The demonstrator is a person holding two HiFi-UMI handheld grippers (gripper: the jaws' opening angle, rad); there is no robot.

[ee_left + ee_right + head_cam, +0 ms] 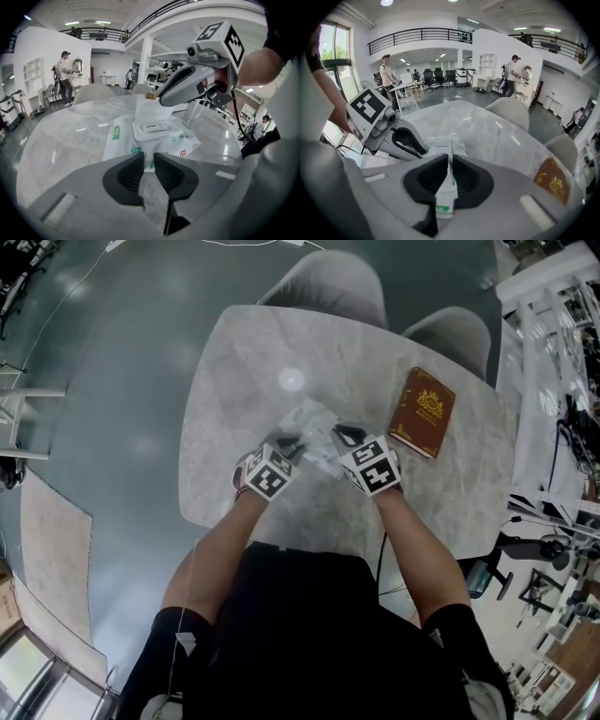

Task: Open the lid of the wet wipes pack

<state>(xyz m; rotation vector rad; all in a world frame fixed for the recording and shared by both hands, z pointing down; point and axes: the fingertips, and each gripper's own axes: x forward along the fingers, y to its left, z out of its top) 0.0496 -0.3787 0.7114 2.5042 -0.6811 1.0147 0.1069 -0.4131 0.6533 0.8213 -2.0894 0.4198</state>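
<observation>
Right tongs (450, 161) pinch pack (123, 136) edge; left tongs (149, 161) ajar, empty, beside pack. I risk lifting pack, lid (152, 127) unopened.

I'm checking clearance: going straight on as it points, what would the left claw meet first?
Most likely the wet wipes pack, whose near edge lies just beyond the left claw; nothing shows between them, though depth is hard to judge.
</observation>
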